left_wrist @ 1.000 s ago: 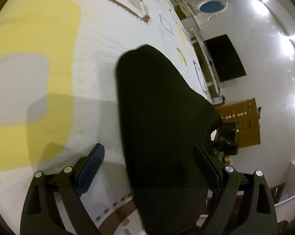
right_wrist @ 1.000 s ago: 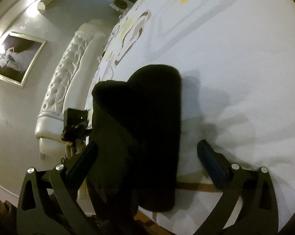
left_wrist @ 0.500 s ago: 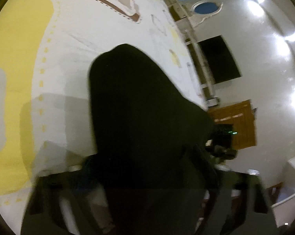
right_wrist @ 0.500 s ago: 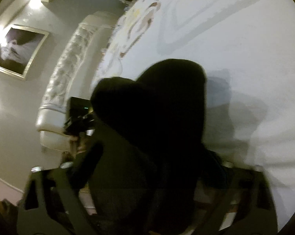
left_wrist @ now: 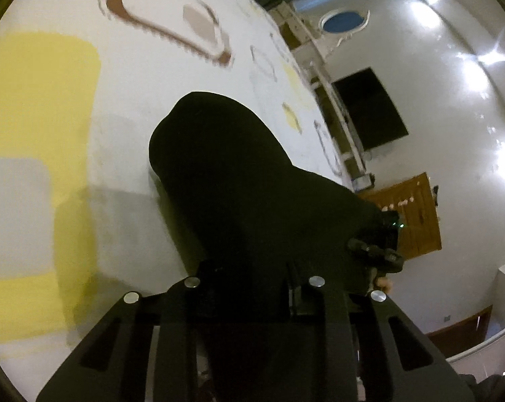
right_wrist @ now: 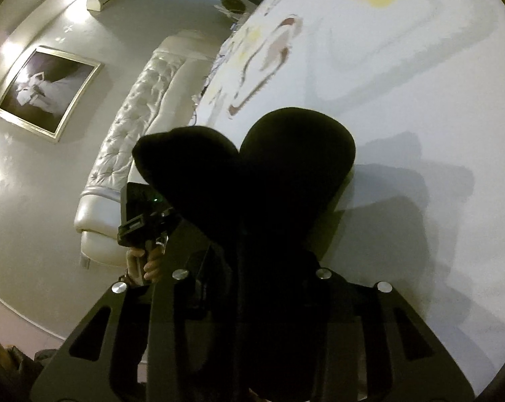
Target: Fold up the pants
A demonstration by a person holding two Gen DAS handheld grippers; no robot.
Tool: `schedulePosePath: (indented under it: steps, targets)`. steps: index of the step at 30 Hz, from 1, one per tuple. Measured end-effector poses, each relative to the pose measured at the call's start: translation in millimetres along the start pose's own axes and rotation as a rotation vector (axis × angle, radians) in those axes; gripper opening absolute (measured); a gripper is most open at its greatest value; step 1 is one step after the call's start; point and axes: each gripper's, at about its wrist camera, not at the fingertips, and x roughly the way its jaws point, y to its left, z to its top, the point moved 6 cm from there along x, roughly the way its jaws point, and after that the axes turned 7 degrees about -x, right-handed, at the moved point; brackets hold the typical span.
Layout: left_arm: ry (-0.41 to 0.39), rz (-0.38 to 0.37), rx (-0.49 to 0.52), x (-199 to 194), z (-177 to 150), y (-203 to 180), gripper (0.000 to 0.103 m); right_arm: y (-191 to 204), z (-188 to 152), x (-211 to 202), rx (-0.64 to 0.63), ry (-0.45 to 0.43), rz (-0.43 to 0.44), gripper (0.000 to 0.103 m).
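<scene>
Pants [left_wrist: 239, 181], black and bunched, lie on your patterned bedspread [left_wrist: 118, 107], running toward 12 o'clock; your left gripper [left_wrist: 249, 284] and right gripper [right_wrist: 259, 288] are both closing on the cloth.

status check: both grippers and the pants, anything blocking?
Left gripper and right gripper closing, black pants between both jaws. Pants bunched on the patterned bedspread. Nothing in the way.
</scene>
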Motion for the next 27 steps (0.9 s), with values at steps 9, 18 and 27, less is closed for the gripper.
schedulePosePath:
  steps: [9, 18, 27]
  targets:
    - [-0.109, 0.065, -0.061, -45, 49, 43, 0.027, 1, 46, 78, 0.011, 0.037, 0.064, 0.034]
    - [-0.151, 0.016, -0.116, -41, 39, 72, 0.048, -19, 38, 77, 0.048, 0.010, 0.057, 0.044]
    - [-0.344, 0.407, 0.060, -85, -11, 41, 0.081, 3, 13, 18, -0.061, -0.136, -0.332, 0.081]
